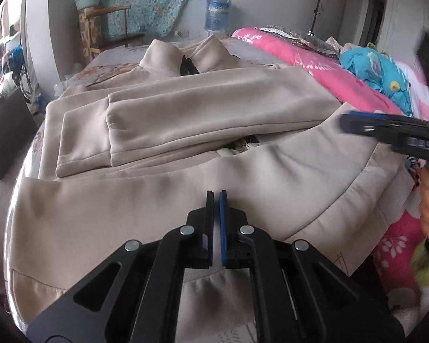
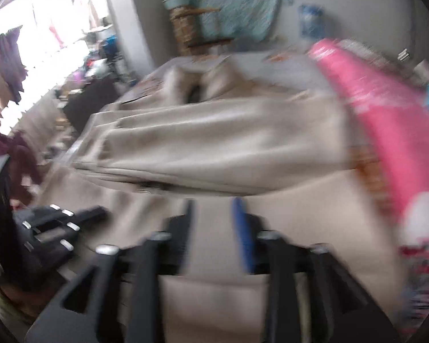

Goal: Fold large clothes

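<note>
The beige jacket (image 1: 186,114) is a soft, matt cloth with a faintly brushed, suede-like nap and stitched hems at the cuffs. Beside it the pink quilt (image 1: 314,68) is a smooth printed cotton-like cloth, also matt. The left gripper (image 1: 216,197) is matt black hard plastic or metal, which cannot be told apart, with shiny round metal pins at its joints and one blue pad with a dull, rubbery look. The chair (image 1: 105,25) is bare wood with a slight sheen. The water jug (image 1: 217,14) is translucent blue plastic, glossy.
</note>
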The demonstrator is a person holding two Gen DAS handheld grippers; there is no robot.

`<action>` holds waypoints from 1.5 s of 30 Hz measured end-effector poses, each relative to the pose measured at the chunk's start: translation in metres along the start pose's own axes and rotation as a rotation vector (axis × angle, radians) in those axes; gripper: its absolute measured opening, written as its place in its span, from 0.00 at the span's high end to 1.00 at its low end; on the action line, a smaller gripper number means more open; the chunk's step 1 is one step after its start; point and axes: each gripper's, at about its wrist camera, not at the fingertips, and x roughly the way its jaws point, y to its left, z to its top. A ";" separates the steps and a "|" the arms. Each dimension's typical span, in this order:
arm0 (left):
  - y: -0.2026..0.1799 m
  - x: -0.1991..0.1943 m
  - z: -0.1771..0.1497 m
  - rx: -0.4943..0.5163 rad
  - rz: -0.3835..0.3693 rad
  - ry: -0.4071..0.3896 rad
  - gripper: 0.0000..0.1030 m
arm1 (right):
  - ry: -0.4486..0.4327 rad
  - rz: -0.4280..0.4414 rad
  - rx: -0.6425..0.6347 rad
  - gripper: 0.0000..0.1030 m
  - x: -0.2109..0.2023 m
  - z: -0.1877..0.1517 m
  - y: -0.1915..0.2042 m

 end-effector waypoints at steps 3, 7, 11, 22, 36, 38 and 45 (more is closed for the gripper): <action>0.000 0.002 0.001 -0.010 -0.006 0.003 0.96 | 0.024 -0.146 0.027 0.52 -0.001 -0.001 -0.036; -0.003 0.003 0.002 0.009 0.022 -0.003 0.96 | 0.095 -0.139 0.106 0.63 0.020 -0.006 -0.073; -0.005 0.002 0.002 0.016 0.034 -0.002 0.96 | -0.033 -0.155 0.109 0.89 -0.004 -0.004 -0.065; -0.009 0.001 0.002 0.039 0.062 0.005 0.96 | -0.021 -0.191 0.229 0.86 0.005 -0.008 -0.108; -0.003 -0.003 0.003 0.017 0.031 0.012 0.96 | 0.109 0.021 -0.004 0.52 0.005 -0.063 -0.018; -0.002 -0.017 0.005 0.020 0.008 -0.012 0.96 | 0.111 -0.010 -0.009 0.53 -0.001 -0.057 -0.013; -0.031 -0.044 -0.012 0.122 -0.162 0.012 0.80 | 0.018 0.153 -0.168 0.53 -0.020 -0.055 0.052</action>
